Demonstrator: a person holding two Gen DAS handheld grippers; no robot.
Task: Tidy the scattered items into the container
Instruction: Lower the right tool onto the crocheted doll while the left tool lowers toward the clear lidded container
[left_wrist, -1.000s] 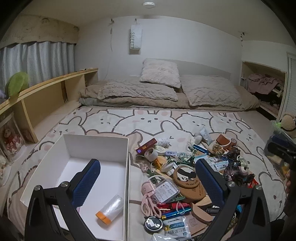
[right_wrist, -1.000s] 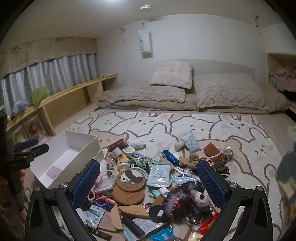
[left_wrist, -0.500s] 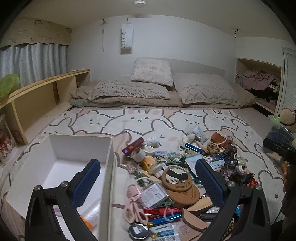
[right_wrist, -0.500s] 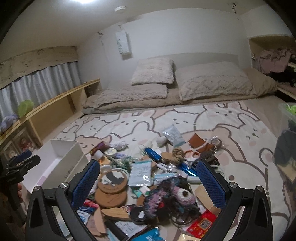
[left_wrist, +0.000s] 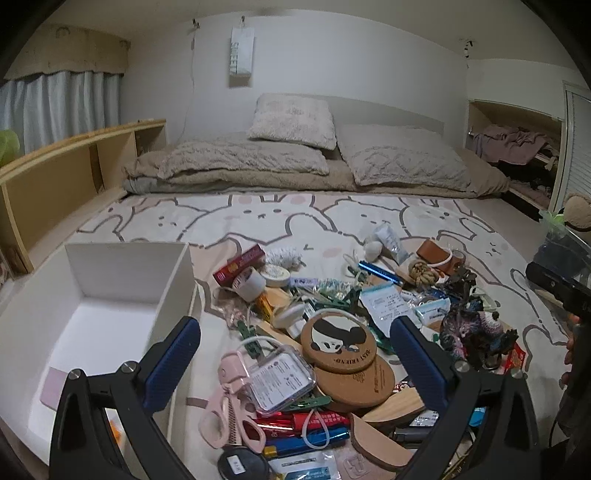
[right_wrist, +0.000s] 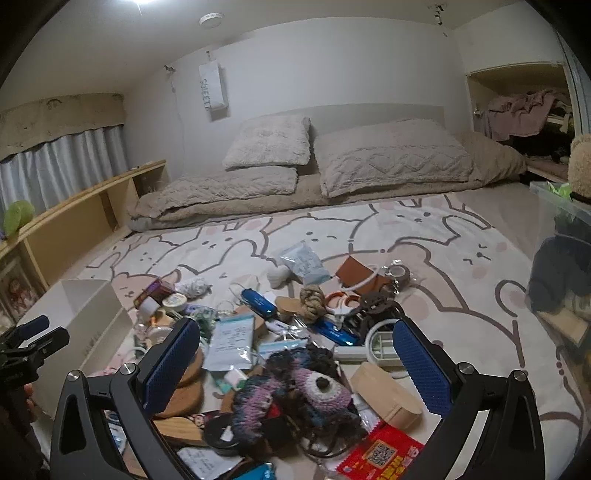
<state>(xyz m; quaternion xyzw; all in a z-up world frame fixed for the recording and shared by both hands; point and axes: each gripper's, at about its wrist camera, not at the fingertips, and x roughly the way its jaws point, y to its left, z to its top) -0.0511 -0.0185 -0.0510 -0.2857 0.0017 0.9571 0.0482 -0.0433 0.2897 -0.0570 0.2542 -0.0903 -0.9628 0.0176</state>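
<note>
Barely started, by the look of it. Open white rectangular box (left_wrist: 110, 306) at the left edge of the bunny-print bedspread (left_wrist: 266, 218), nearly empty: only a pale pink flat card (left_wrist: 53, 387) on its floor and a sliver of something orange (left_wrist: 116, 437) by the near wall, mostly hidden behind the left gripper. Almost everything left outside: dense heap just right of the box, incl. round cork coaster with black cartoon print (left_wrist: 338, 341), pink plastic scissors (left_wrist: 229, 410), clear plastic case with printed label (left_wrist: 280, 376), grey tape roll (left_wrist: 249, 284), dark red flat carton (left_wrist: 240, 264), blue metallic pen (left_wrist: 380, 273), purple-and-dark crocheted yarn piece (right_wrist: 299, 395), tan oblong wooden piece (right_wrist: 384, 397), red printed packet (right_wrist: 380, 454).

Left gripper (left_wrist: 295, 358) spread wide, nothing between fingers, over the heap's near-left part, right next to the box. Right gripper (right_wrist: 295, 360) also wide and empty, above the crochet piece.

Versus a second ago: left view swung right, off the box interior and onto the pile; orange-capped clear pouch now almost out of sight. Right view closer and lower over the heap, tilted right. Nothing grasped in either frame.
</note>
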